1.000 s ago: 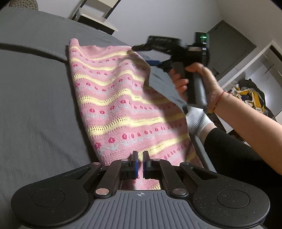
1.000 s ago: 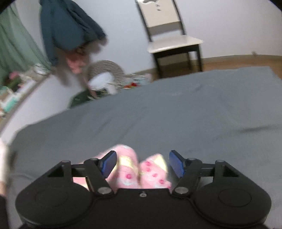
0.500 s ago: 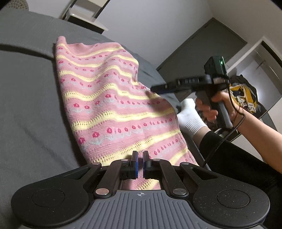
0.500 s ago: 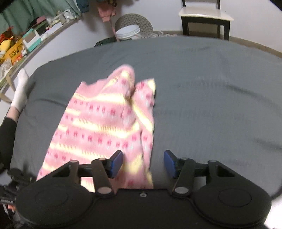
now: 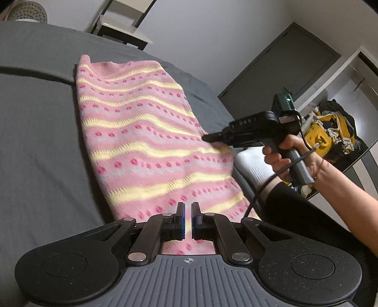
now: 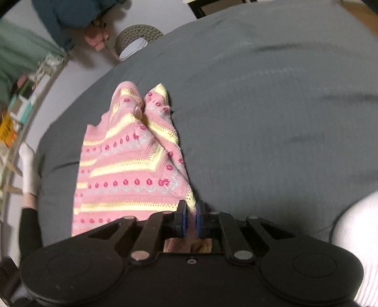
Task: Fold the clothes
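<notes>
On right hand-held gripper (image 5: 213, 138): "DAS"

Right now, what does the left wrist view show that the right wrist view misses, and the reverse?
Only the left wrist view shows the hand holding the right gripper's body, the dark door and the yellow pile on a shelf. Only the right wrist view shows the round basket, a teal garment hanging and the sweater's bunched far end. Both show the pink striped sweater on the grey bed, with the left gripper and right gripper each shut on its edge.
</notes>
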`<action>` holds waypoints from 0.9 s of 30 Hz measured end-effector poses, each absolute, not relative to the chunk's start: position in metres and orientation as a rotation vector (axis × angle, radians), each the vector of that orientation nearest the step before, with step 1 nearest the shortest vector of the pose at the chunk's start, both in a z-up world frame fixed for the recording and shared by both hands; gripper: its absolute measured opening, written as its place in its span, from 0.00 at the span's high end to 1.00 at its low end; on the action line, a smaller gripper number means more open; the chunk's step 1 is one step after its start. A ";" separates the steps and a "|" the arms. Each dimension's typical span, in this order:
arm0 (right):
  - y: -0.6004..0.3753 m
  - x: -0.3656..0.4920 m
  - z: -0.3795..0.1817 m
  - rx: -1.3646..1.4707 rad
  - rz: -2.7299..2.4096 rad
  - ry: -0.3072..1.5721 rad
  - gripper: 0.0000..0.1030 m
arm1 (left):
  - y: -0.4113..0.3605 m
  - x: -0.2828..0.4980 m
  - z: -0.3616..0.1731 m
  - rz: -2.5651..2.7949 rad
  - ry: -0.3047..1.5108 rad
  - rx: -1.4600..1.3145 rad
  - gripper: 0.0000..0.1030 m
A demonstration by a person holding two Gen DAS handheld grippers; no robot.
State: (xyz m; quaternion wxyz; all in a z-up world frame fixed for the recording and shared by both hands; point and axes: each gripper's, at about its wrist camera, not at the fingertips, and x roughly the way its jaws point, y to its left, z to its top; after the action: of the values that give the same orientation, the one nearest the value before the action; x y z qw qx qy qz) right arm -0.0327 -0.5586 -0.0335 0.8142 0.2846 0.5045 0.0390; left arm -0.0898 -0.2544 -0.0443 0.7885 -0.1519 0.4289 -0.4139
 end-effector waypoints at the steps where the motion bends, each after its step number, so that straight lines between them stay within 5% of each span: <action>1: -0.560 -0.035 -0.031 0.616 0.084 1.064 0.79 | -0.255 -0.095 -0.042 -0.896 0.926 -0.321 0.98; 3: -0.562 -0.041 -0.021 0.609 0.086 1.024 0.62 | -0.258 -0.106 -0.038 -0.917 0.934 -0.297 0.98; 7: -0.568 -0.066 0.002 0.631 0.138 0.968 0.48 | -0.268 -0.136 -0.030 -0.992 0.949 -0.211 0.98; 14: -0.536 -0.120 -0.011 0.577 0.191 1.070 0.45 | -0.279 -0.193 -0.027 -1.081 0.986 -0.062 0.98; 17: -0.518 -0.138 -0.027 0.493 0.147 1.145 0.58 | -0.274 -0.210 -0.030 -1.086 0.987 -0.022 0.98; 19: -0.512 -0.145 -0.030 0.437 0.110 1.148 0.84 | -0.271 -0.217 -0.033 -1.073 0.995 -0.018 0.98; 27: -0.515 -0.165 -0.009 0.428 0.035 1.106 0.92 | -0.253 -0.236 -0.037 -1.014 1.016 -0.002 0.98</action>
State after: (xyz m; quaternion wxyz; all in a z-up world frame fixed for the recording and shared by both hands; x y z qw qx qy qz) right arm -0.1654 -0.5148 -0.0091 0.8292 0.2016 0.5210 0.0165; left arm -0.2365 -0.2532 -0.0366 0.7532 -0.0010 0.4655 -0.4647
